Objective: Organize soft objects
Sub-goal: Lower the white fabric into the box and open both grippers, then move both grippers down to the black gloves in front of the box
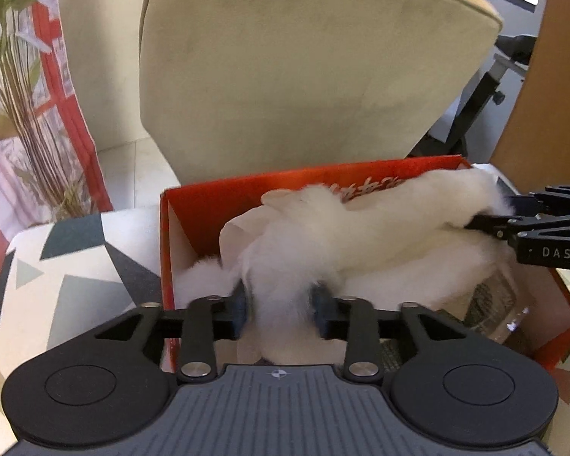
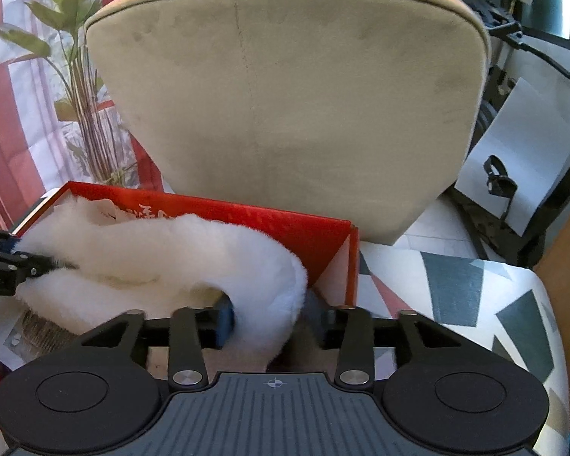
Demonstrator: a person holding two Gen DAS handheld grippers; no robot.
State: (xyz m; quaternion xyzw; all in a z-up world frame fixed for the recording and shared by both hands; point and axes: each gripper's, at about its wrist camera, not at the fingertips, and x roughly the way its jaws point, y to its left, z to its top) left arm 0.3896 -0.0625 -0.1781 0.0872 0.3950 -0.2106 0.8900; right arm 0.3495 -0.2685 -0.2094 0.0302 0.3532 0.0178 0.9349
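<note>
A white fluffy fabric piece (image 1: pixel 361 224) lies across an open red box (image 1: pixel 216 205) on a patterned seat. My left gripper (image 1: pixel 281 309) is shut on one end of the fluffy piece at the box's near left. My right gripper (image 2: pixel 269 319) is shut on the other end (image 2: pixel 262 277), at the box's right wall (image 2: pixel 323 235). In the left wrist view the right gripper (image 1: pixel 486 220) enters from the right, pinching the fluff. In the right wrist view the left gripper (image 2: pixel 38 262) shows at the left edge.
A beige chair back (image 1: pixel 304 68) rises right behind the box. White paper and a clear packet (image 1: pixel 494 300) lie inside the box. A plant (image 1: pixel 22 114) and red-white curtain stand left; a black stand (image 1: pixel 475 106) stands right.
</note>
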